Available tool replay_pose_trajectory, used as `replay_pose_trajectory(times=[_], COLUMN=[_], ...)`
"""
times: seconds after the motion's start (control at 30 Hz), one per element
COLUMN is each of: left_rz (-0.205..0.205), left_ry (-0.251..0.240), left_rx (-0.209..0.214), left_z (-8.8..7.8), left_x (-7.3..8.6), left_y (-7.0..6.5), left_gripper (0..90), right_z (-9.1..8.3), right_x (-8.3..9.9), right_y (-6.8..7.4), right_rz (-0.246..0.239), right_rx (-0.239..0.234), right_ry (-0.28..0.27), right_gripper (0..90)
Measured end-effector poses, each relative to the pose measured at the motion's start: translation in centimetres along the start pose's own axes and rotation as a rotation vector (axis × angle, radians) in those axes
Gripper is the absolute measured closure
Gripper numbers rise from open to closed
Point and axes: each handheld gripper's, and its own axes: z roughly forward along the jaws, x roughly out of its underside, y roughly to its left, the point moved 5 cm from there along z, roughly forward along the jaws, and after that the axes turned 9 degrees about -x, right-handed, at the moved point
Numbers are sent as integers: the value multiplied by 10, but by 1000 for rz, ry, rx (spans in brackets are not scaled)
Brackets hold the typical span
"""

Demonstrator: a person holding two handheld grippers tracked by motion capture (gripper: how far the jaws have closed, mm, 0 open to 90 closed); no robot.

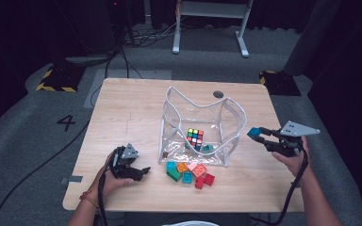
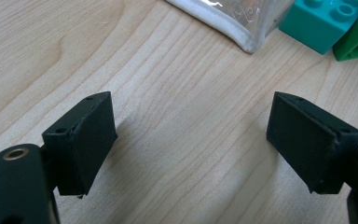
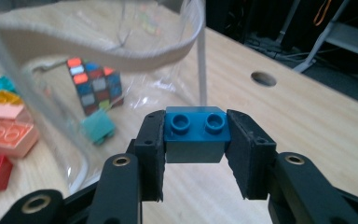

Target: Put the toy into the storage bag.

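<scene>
A clear plastic bag [image 1: 226, 123] with white trim stands open in the middle of the table. Inside it lie a colour cube [image 1: 195, 137] and a small teal brick [image 1: 208, 148]. My right gripper [image 1: 256, 133] is shut on a blue brick [image 3: 196, 125], held in the air just right of the bag's rim [image 3: 121, 51]. Loose bricks [image 1: 190, 173] in teal, green, orange, pink and red lie in front of the bag. My left gripper [image 1: 141, 172] rests open on the wood, left of those bricks, with nothing between its jaws; a teal brick [image 2: 324, 21] lies ahead.
The wooden table [image 1: 122, 113] has a round cable hole [image 1: 218, 94] behind the bag. A white desk frame [image 1: 212, 23] and cables lie on the floor beyond. Bare wood spreads left of the bag.
</scene>
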Motion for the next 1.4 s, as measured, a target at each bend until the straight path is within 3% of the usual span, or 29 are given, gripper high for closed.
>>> replay_pose_trajectory(times=[0.23, 0.5, 0.7, 0.87, 1.03, 1.23, 1.4], left_rz=[-1, 0, -2, 0, -1, -1, -1], left_ry=[1, 1, 1, 1, 2, 3, 3], left_rx=[2, 1, 2, 1, 3, 4, 4], left_z=[0, 0, 0, 0, 0, 0, 0], left_x=[0, 0, 0, 0, 0, 0, 0], left_y=[0, 0, 0, 0, 0, 0, 0], left_gripper=[157, 157, 157, 157, 157, 157, 157], right_z=[-7, -8, -6, -6, -5, 4, 15], right_x=[-31, -67, -88, -108, -125, -139, -149], right_y=[-20, -31, -38, -43, -42, -39, -27], right_rz=[-13, -32, -33, -23, -38, -60, -70], right_rx=[45, 60, 62, 29, 13, 2, -38], right_ry=[-23, -27, -21, -41, -58, -43, -41], right_gripper=[597, 597, 597, 597, 597, 597, 597])
